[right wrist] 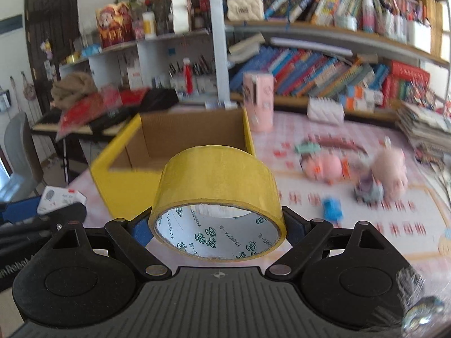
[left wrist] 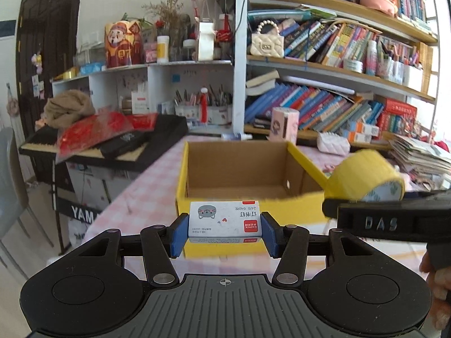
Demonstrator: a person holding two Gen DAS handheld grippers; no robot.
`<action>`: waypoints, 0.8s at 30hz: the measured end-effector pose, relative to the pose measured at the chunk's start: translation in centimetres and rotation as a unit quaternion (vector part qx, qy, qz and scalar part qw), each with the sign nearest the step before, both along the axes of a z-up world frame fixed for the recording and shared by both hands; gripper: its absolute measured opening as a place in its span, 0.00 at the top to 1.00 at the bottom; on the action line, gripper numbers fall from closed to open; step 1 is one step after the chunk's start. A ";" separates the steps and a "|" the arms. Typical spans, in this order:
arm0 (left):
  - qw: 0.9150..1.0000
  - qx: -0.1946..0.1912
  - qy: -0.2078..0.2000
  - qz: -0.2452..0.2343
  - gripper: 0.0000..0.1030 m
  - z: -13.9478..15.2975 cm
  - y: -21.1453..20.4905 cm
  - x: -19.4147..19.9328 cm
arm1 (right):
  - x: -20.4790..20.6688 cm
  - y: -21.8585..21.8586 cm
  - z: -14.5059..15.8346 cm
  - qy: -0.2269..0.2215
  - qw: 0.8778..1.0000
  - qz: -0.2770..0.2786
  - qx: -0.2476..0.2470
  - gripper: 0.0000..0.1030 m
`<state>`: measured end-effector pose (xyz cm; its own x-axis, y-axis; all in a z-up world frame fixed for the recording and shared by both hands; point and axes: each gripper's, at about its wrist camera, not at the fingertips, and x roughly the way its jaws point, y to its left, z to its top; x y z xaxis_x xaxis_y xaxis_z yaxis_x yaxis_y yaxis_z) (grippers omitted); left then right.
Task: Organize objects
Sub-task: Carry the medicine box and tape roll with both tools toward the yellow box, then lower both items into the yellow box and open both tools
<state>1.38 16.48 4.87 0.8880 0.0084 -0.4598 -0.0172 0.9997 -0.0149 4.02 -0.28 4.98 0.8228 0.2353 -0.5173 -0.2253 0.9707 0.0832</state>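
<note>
Left gripper (left wrist: 224, 226): blue pads (left wrist: 179, 233) pinching a small white staple box (left wrist: 224, 222) from both sides, cat face and red label on top, held level just in front of the near yellow wall of the open cardboard box (left wrist: 239, 205). Box interior brown, nothing visible inside from the left wrist view; a small round hole in its right wall. Seated on a pink checked tablecloth (left wrist: 157, 174).

Right gripper (right wrist: 217, 225): pads clamped on a roll of yellow tape (right wrist: 217, 194), white core with green print facing the camera, roll tilted slightly and held near the box's front right corner (right wrist: 174, 174), above the table. Seen from the left wrist view as a yellow roll (left wrist: 366, 180) beside the box's right wall, with the black gripper body under it.

Farther out on the table: a pink cylindrical container (right wrist: 259, 104) just behind the box's far right corner, a white quilted pouch (right wrist: 325, 111), pink plush toys (right wrist: 391, 171) and a small blue item (right wrist: 332, 208), all blurred. Stack of papers (right wrist: 425, 129) at the right edge. Beyond, a bookshelf (left wrist: 338, 107) crammed with books, and to the left a keyboard (left wrist: 84, 149) piled with red packets.
</note>
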 end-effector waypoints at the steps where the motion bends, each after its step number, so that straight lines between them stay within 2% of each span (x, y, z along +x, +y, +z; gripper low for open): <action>1: 1.000 0.000 -0.002 0.002 0.49 0.1 0.1 0.8 | 0.8 0.2 0.4 -0.007 1.000 0.003 0.003 0.14; 6: 1.000 0.007 -0.008 0.018 0.49 0.6 0.0 4.6 | 5.2 0.8 1.5 -0.024 1.000 0.015 0.008 0.14; 10: 0.999 0.015 -0.006 0.032 0.49 0.5 0.0 7.5 | 8.5 1.3 1.3 -0.019 0.999 0.027 0.002 0.14; 19: 0.998 0.028 0.024 0.054 0.49 -0.7 -0.2 12.4 | 14.0 2.7 -1.4 0.013 0.997 0.068 -0.033 0.14; 24: 0.996 0.031 0.044 0.066 0.49 -1.7 -0.1 14.4 | 15.8 3.7 -3.2 0.018 0.991 0.109 -0.076 0.14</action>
